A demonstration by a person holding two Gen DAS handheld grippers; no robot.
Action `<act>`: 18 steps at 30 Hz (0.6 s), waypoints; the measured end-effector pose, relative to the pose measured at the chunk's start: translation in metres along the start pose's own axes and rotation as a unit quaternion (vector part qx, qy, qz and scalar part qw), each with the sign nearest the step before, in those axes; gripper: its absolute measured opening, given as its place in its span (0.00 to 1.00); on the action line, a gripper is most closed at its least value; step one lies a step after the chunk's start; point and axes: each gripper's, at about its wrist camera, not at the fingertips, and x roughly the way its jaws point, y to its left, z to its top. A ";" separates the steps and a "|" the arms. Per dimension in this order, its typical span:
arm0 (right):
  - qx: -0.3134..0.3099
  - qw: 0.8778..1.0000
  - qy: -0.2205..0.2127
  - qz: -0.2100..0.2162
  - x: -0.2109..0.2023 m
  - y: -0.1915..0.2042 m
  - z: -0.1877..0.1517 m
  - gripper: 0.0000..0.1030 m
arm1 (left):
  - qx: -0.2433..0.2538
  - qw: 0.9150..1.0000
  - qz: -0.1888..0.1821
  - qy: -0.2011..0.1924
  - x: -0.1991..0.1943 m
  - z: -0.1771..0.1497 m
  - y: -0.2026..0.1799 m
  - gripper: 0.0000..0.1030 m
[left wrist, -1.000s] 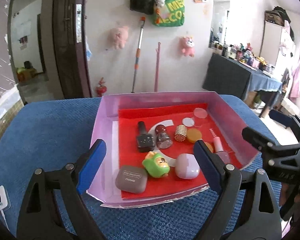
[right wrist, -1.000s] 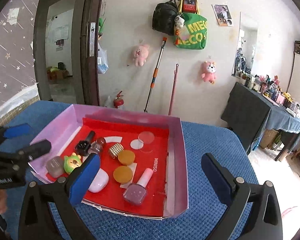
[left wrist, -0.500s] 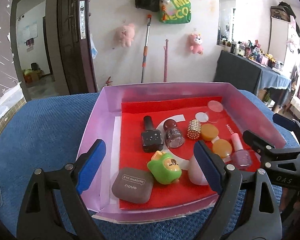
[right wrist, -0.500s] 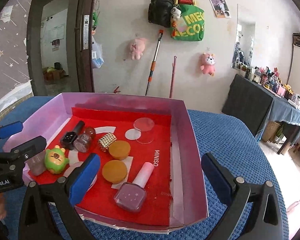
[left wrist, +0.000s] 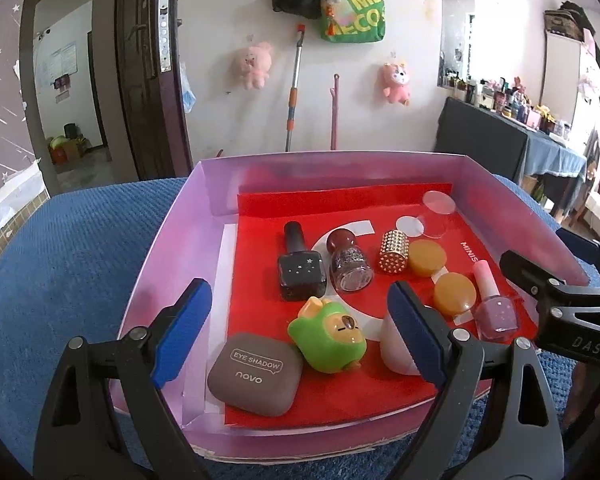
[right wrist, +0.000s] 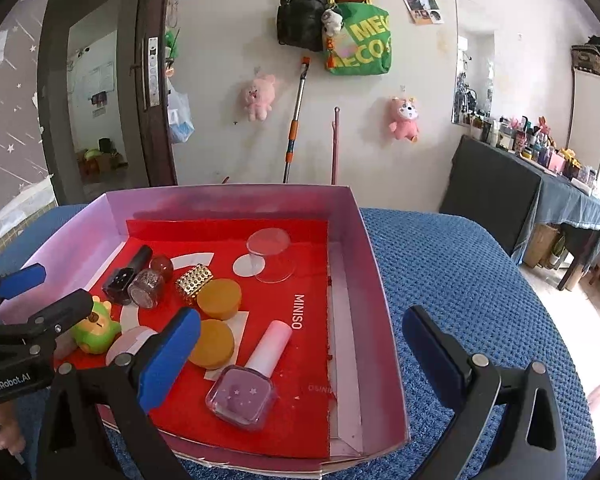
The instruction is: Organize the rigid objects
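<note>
A pink box [left wrist: 172,248] with a red liner holds several small cosmetics. My left gripper [left wrist: 299,293] hangs open over its near left part, above the green toy figure [left wrist: 332,334] and the grey eye shadow case [left wrist: 256,368]. Its right finger hides part of a pale lilac case [left wrist: 394,346]. Behind these lie a black nail polish bottle [left wrist: 300,272], a glitter bottle [left wrist: 348,266], a gold studded cap [left wrist: 394,252] and two orange pots [left wrist: 426,258]. My right gripper [right wrist: 300,318] is open above the pink nail polish bottle [right wrist: 244,392] and touches nothing.
The box sits on a blue textured cloth [right wrist: 460,280]. A clear round cup [right wrist: 270,252] lies at the box's back right. The box's right wall [right wrist: 364,280] stands between my right gripper's fingers. Beyond are a door [left wrist: 140,80] and a dark side table [right wrist: 500,184].
Both grippers have sunk and come closer to the box, which now fills more of each view. Their jaws stay as wide as before, and no item has moved.
</note>
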 end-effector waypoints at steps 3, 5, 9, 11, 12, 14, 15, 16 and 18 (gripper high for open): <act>-0.004 1.000 0.003 -0.003 0.001 0.002 0.000 1.00 | 0.010 1.000 0.010 0.005 0.003 -0.001 -0.004 0.87; -0.012 1.000 -0.002 -0.006 0.000 0.006 0.000 1.00 | 0.021 1.000 0.017 0.007 0.004 -0.003 -0.008 0.87; -0.025 1.000 -0.002 -0.008 -0.001 0.011 -0.001 1.00 | 0.020 1.000 0.018 0.007 0.004 -0.003 -0.007 0.87; -0.025 1.000 -0.003 -0.007 -0.001 0.011 -0.001 1.00 | 0.015 1.000 0.019 0.007 0.004 -0.004 -0.005 0.87; -0.025 1.000 -0.003 -0.008 -0.001 0.011 -0.001 1.00 | 0.013 1.000 0.021 0.006 0.003 -0.004 -0.004 0.87; -0.026 1.000 -0.004 -0.008 -0.002 0.012 -0.001 1.00 | 0.007 1.000 0.022 0.006 0.003 -0.004 -0.001 0.87; -0.027 1.000 -0.005 -0.008 -0.002 0.012 -0.001 1.00 | 0.003 1.000 0.023 0.006 0.003 -0.003 0.000 0.87; -0.029 1.000 -0.004 -0.009 -0.002 0.013 -0.001 1.00 | -0.001 1.000 0.024 0.007 0.003 -0.003 0.002 0.87; -0.032 0.999 -0.005 -0.010 -0.002 0.014 -0.001 1.00 | -0.006 1.000 0.024 0.006 0.004 -0.003 0.004 0.87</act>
